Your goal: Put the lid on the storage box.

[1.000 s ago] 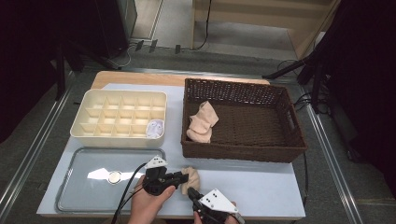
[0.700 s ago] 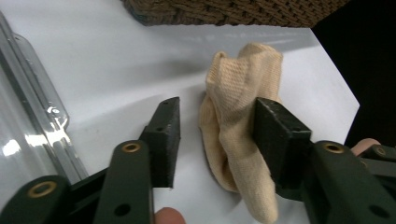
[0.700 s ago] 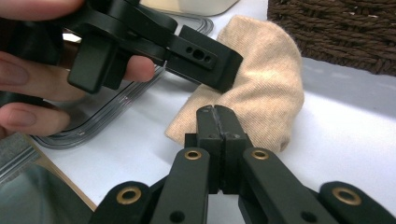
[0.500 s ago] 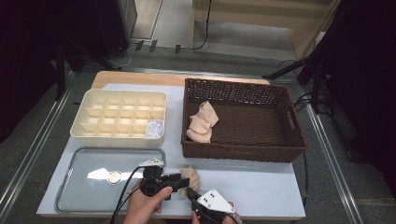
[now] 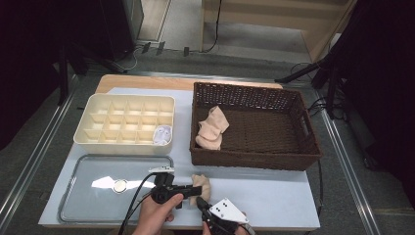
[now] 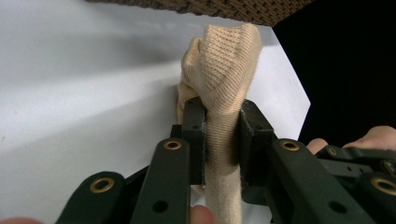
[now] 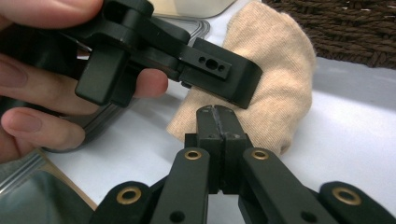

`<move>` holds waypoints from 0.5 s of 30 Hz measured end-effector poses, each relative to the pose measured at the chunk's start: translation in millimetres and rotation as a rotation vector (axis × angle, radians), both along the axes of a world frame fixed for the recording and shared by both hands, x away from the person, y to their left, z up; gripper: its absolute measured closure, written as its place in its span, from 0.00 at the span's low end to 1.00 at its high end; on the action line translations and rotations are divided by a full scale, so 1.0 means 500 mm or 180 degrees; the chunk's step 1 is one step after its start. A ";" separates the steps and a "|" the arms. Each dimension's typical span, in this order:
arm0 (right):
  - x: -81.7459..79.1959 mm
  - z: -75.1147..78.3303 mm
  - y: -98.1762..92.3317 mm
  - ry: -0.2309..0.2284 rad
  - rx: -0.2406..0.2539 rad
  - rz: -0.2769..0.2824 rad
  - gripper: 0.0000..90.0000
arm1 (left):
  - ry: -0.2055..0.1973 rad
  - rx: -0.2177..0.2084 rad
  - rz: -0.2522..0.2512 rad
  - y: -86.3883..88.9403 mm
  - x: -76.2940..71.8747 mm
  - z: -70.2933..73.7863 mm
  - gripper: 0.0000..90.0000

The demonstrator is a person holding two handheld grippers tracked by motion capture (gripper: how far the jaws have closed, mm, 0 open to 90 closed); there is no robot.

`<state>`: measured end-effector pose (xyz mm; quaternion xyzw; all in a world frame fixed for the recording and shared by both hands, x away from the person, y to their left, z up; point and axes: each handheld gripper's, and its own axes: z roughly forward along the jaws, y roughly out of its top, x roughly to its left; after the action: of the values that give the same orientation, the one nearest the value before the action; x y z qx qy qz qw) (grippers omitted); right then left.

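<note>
High view: beige sock (image 5: 201, 185) lower centre, on the table (image 5: 274, 188), apparently between both grippers. Left gripper view: left gripper (image 6: 219, 123), jaws just closing, pinches the sock. Right gripper view: right gripper (image 7: 216, 115) closed, empty, at the sock's edge.

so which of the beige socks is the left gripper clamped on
The beige sock on the white table by the tray, pinched by the left gripper; the other beige sock lies untouched in the wicker basket.

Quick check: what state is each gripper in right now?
Left gripper: jaws just closed, shut on the beige sock.
Right gripper: shut, jaws together with nothing visible between them, beside the sock.
</note>
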<state>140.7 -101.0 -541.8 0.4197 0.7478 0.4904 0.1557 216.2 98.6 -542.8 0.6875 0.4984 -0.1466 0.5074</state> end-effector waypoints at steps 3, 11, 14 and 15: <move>0.000 0.004 -0.004 -0.0045 0.0002 0.0043 0.98 | -0.0093 0.0011 -0.0005 0.003 -0.002 0.004 0.87; 0.000 0.021 -0.024 -0.0141 0.0088 -0.0043 0.93 | -0.0299 0.0117 0.0034 0.018 -0.007 0.036 0.87; 0.003 0.025 -0.036 -0.0150 0.0107 -0.0107 0.92 | -0.0393 0.0154 0.0052 0.028 -0.010 0.049 0.87; 0.005 0.027 -0.040 -0.0169 0.0105 -0.0121 0.91 | -0.0409 0.0165 0.0062 0.031 -0.011 0.054 0.87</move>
<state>143.0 -121.1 -528.5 0.4232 0.7271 0.5105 0.1779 210.5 114.0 -515.8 0.7035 0.4752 -0.0842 0.5217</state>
